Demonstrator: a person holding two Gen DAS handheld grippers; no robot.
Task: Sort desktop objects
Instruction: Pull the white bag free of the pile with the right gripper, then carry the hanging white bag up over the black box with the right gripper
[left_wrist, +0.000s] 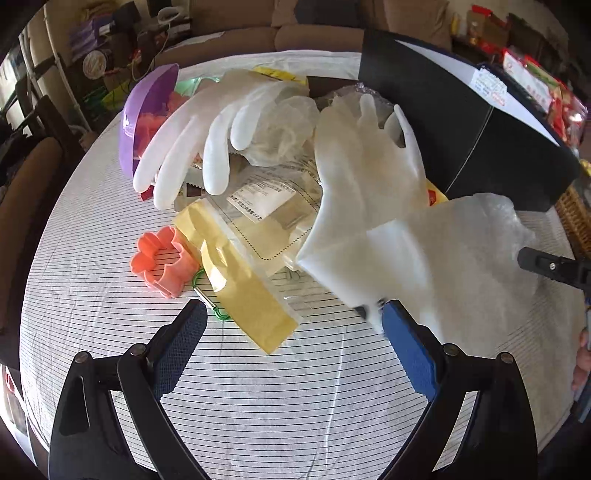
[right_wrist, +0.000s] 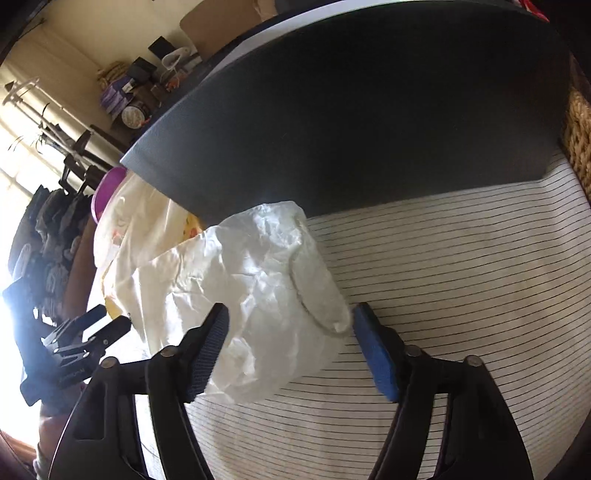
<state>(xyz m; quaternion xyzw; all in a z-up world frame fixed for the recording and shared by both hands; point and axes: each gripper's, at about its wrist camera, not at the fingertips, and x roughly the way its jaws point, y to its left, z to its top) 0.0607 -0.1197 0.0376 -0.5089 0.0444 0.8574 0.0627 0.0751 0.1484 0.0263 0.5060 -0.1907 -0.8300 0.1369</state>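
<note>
Two white rubber gloves lie on a heap of desktop clutter: one at the left, one at the right. The right glove's crumpled cuff reaches toward me. My right gripper is open astride that cuff, its left finger over the cuff and its right pad just clear of it. My left gripper is open wide above the striped cloth, and a corner of the glove sits beside its right finger. Just ahead lie a yellow packet, a pink flower cutter and a green carabiner.
A big black box stands behind the heap, filling the back of the right wrist view. A purple bowl leans at the far left. Clear labelled bags lie in the middle. A wicker basket stands at the right edge of the round table.
</note>
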